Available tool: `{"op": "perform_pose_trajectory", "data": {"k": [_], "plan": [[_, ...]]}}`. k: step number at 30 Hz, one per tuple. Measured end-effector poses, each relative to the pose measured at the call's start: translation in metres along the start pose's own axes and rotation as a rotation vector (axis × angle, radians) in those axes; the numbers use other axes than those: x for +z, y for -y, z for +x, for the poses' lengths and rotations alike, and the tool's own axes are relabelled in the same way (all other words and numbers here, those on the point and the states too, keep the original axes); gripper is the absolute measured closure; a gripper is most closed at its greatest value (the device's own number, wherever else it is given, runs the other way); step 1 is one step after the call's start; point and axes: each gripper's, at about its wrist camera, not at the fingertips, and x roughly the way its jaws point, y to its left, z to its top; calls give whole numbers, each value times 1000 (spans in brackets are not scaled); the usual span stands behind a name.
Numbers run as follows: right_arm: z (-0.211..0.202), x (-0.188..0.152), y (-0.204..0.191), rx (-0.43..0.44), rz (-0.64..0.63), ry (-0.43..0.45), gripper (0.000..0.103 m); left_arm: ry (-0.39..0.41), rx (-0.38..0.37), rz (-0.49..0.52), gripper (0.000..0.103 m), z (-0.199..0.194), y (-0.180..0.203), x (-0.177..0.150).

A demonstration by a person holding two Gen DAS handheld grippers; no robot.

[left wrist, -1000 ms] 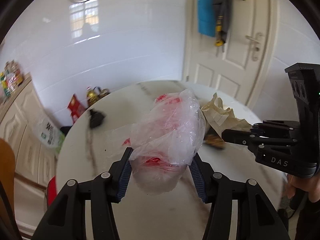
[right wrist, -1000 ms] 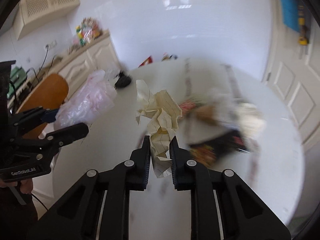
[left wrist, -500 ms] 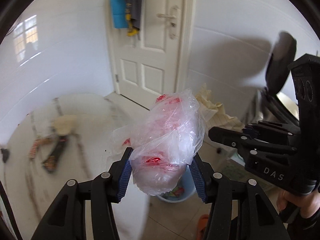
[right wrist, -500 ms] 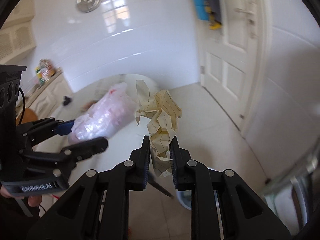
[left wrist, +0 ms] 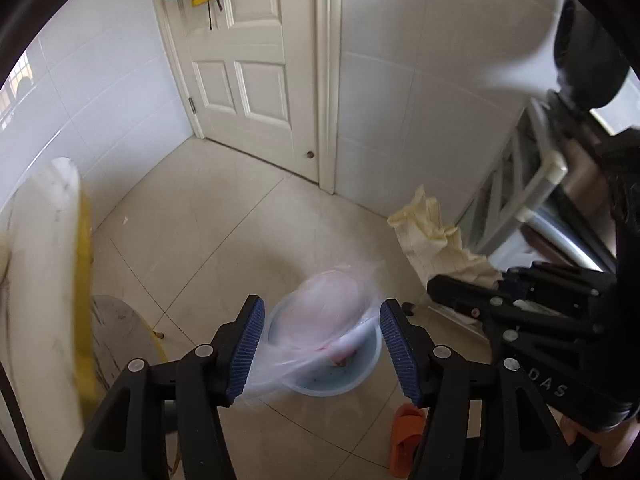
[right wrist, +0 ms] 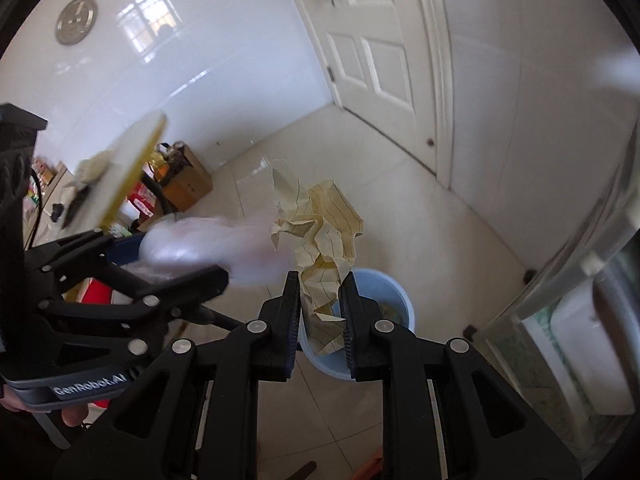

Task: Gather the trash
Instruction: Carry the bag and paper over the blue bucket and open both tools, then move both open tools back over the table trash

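In the left wrist view, the left gripper (left wrist: pixel 322 350) is spread wide. A blurry plastic bag (left wrist: pixel 328 320) is seen between its fingers, right over the blue bin (left wrist: pixel 362 368) on the floor.

In the right wrist view, crumpled yellow paper (right wrist: pixel 320 240) is pinched by the right gripper (right wrist: pixel 320 312) above the bin (right wrist: pixel 394 300).

bin (left wrist: pixel 362 364): on the floor (left wrist: pixel 224 216), below and ahead of both grippers
plastic bag (left wrist: pixel 332 320): between the left gripper (left wrist: pixel 322 350) jaws, over the bin
crumpled paper (right wrist: pixel 320 240): between the right gripper (right wrist: pixel 320 312) jaws, above the bin's left rim
table (left wrist: pixel 44 280): left of the bin
door (left wrist: pixel 248 60): behind the bin, at the far wall
sandal (left wrist: pixel 406 438): on the floor, right of and nearer than the bin
cardboard box (right wrist: pixel 186 182): on the floor beyond the table, by the wall
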Motion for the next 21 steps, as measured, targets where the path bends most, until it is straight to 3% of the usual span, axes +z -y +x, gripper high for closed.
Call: {"op": "perform_pose_trajectory", "data": {"k": [3,10,14,21], "plan": [[21,1,13,15,24,-31,85,-11,6,-12,34,15,-7,8],[60,-1,19,66,59,-79,76,18,62,5,25,27,-3,13],[66,-2,14,83,52,-80,49,59,105,29,21,11,9,7],[36,5,-6,62,27,-26,47,153,126,33,19,-48,10,-11]]}}
